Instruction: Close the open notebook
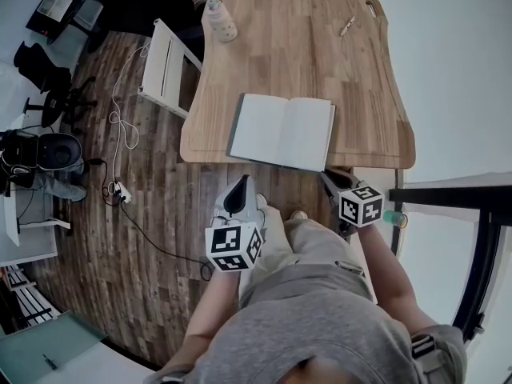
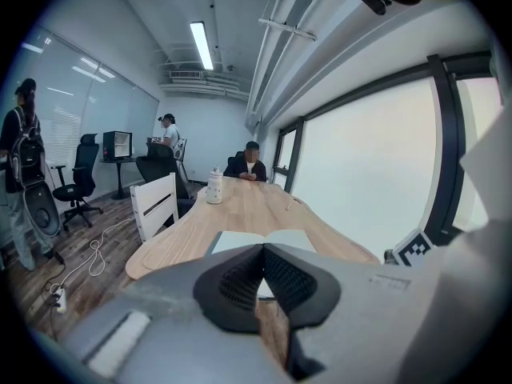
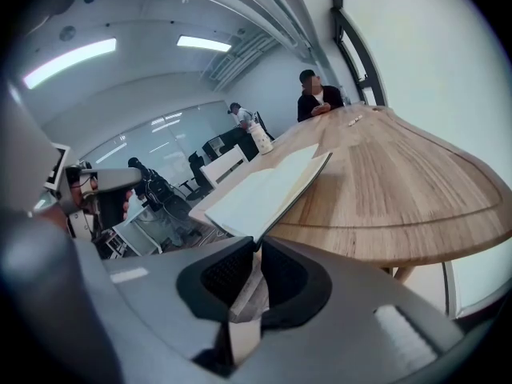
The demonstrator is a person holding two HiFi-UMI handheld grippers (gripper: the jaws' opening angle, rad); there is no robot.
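An open notebook (image 1: 282,130) with blank white pages lies near the front edge of the wooden table (image 1: 280,54). My right gripper (image 1: 330,179) is at its near right corner. In the right gripper view the jaws (image 3: 254,250) pinch that corner of the notebook (image 3: 264,186), and the right side looks lifted a little off the wood, with the dark cover showing underneath. My left gripper (image 1: 238,190) hangs shut and empty just short of the table's edge, left of the other. Its jaws (image 2: 261,250) meet in front of the notebook (image 2: 264,240).
A pale bottle (image 1: 220,20) and a pen (image 1: 346,26) sit far back on the table. A white chair (image 1: 168,66) stands at the table's left side, with cables (image 1: 120,126) on the wooden floor. A person (image 2: 251,162) sits at the far end; a window wall runs along the right.
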